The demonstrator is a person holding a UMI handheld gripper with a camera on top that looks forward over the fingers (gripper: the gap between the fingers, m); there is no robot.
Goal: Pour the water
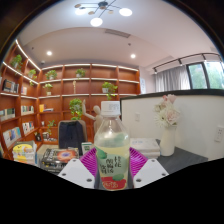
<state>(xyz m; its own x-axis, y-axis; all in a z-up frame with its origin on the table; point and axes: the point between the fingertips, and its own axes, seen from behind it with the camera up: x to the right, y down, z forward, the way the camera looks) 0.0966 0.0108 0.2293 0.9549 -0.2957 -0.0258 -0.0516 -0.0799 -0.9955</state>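
A clear plastic bottle (112, 150) is seen with a white cap and a label banded in green above and red below. Magenta pads (90, 160) are shown on the inner faces of the tongs (112, 172), whose bodies are pale grey. The wall shelves (60, 95) are coloured warm orange-brown and dotted with green plants. A white vase (167, 140) of pale pink flowers is set on the dark grey tabletop (185, 158).

The single camera rides on the claw (112, 172) and looks forward along its two fingers, level with the room. It sits very near the bottle (112, 148), which fills the lower centre. Its wide angle takes in the shelves (60, 95) beyond, the ceiling lights (97, 12) above, and windows (205, 75) to one side.
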